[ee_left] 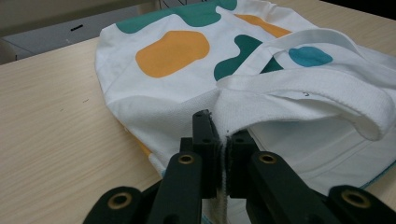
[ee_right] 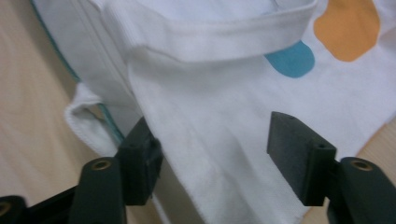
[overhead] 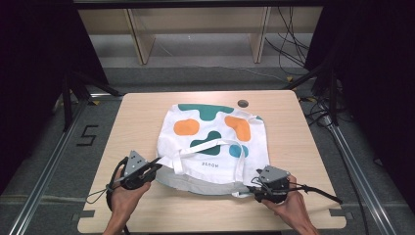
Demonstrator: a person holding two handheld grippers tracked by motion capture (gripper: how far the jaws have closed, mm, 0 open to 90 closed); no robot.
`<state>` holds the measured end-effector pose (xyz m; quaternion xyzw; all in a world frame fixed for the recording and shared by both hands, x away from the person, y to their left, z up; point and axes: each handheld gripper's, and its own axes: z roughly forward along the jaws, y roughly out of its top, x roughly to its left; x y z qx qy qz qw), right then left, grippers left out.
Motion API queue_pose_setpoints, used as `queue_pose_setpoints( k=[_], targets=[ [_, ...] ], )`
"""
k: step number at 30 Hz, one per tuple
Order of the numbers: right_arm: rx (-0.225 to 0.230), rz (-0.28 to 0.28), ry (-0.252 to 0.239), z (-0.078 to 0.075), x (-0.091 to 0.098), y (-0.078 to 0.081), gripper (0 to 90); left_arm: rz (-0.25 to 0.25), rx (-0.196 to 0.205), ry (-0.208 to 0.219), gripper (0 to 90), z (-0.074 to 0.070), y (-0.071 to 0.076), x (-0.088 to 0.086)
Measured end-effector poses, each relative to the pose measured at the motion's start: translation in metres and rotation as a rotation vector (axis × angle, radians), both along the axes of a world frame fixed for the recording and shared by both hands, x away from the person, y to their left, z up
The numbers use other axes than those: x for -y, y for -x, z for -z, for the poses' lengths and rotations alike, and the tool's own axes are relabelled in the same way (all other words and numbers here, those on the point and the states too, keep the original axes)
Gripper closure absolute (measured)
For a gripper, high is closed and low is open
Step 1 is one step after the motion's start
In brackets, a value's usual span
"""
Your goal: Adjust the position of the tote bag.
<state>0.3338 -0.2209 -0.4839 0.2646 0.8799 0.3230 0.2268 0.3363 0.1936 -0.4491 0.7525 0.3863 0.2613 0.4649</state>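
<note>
Lab: railed test table (overhead: pixel 147 105), cables (overhead: pixel 288 44)

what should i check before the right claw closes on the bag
1. Left claw shut on the bag rim: ok, cloth pinched between its jaws.
2. Right claw open: ok, jaws stand apart.
3. Cloth between the right jaws: ok, the bag's corner lies between them, pads not yet pressing.
4. Only one layer caught: cannot tell, the edge is folded there.
5. Strap out of the right jaws: ok, it crosses farther up the bag.
6. Bag flat on the table: ok, though its near rim is lifted at the left claw.
</note>
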Motion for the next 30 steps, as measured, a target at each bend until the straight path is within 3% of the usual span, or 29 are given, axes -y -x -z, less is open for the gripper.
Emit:
queue_pose_setpoints(
  k=[1,2,3,4,5,6,7,8,9,10,12,13,14,15,16,17,20,23,24,26,28,29,30],
  targets=[
    [0.000,0.000,0.000,0.000,0.000,0.000,40.2,0.000,0.000,0.000,85.2,0.000,0.000,0.000],
    [-0.019,0.041,0.028,0.002,0.001,0.000,41.6,0.027,0.021,-0.011,85.2,0.000,-0.003,-0.003],
    [-0.021,0.043,0.035,0.003,0.002,0.000,48.4,0.027,0.021,-0.011,85.1,0.000,-0.003,-0.003],
    [-0.021,0.043,0.035,0.003,0.002,0.000,48.4,0.010,0.004,0.002,85.1,0.000,0.000,-0.002],
    [-0.018,0.034,0.043,0.004,0.004,-0.001,55.5,0.010,0.002,0.002,85.0,0.001,0.000,-0.002],
    [-0.022,0.030,0.038,0.003,0.008,-0.002,74.6,0.008,-0.005,-0.004,84.7,0.003,0.000,-0.003],
    [-0.022,0.030,0.038,0.003,0.008,-0.002,74.6,0.008,-0.005,-0.004,84.4,0.003,0.000,-0.003],
    [-0.015,0.022,0.028,0.002,0.011,-0.002,78.0,0.014,-0.007,-0.005,84.4,0.005,0.000,-0.004],
    [-0.017,0.029,-0.021,-0.002,0.017,-0.004,85.5,0.025,-0.015,-0.006,82.4,0.009,0.001,-0.007],
    [-0.011,0.034,-0.052,-0.004,0.020,-0.005,87.5,0.031,-0.021,-0.021,80.3,0.011,0.003,-0.009],
    [-0.008,0.035,-0.112,-0.010,0.025,-0.007,87.9,0.042,-0.033,-0.053,76.0,0.019,0.006,-0.012],
    [-0.008,0.035,-0.112,-0.010,0.025,-0.007,87.9,0.042,-0.033,-0.053,73.8,0.019,0.006,-0.012],
    [-0.015,0.043,-0.140,-0.013,0.026,-0.006,87.9,0.058,-0.022,-0.102,73.8,0.023,0.006,-0.015],
    [-0.015,0.035,-0.172,-0.015,0.028,-0.007,88.0,0.046,-0.042,-0.119,67.5,0.028,0.009,-0.015],
    [-0.018,0.034,-0.187,-0.016,0.028,-0.007,88.0,0.054,-0.080,-0.190,65.0,0.036,0.012,-0.015],
    [-0.018,0.034,-0.187,-0.016,0.028,-0.007,88.0,0.054,-0.080,-0.190,61.6,0.036,0.012,-0.015],
    [-0.020,0.049,-0.220,-0.019,0.030,-0.006,88.1,0.067,-0.117,-0.337,55.0,0.044,0.015,-0.018],
    [-0.038,0.053,-0.263,-0.025,0.034,-0.006,88.1,0.048,-0.144,-0.344,49.6,0.054,0.015,-0.018],
    [-0.012,0.035,-0.255,-0.027,0.035,-0.008,88.1,0.054,-0.148,-0.386,50.3,0.056,0.012,-0.013],
    [-0.015,0.026,-0.262,-0.027,0.034,-0.008,88.1,0.046,-0.153,-0.369,53.3,0.058,0.011,-0.009],
    [-0.041,0.038,-0.264,-0.027,0.034,-0.006,88.1,0.026,-0.127,-0.377,64.4,0.055,0.009,-0.004],
    [-0.041,0.035,-0.264,-0.028,0.034,-0.006,88.1,0.017,-0.141,-0.363,71.4,0.051,0.012,-0.003],
    [-0.045,0.032,-0.266,-0.028,0.034,-0.006,88.1,0.013,-0.113,-0.338,77.4,0.049,0.013,-0.003]
  ],
)
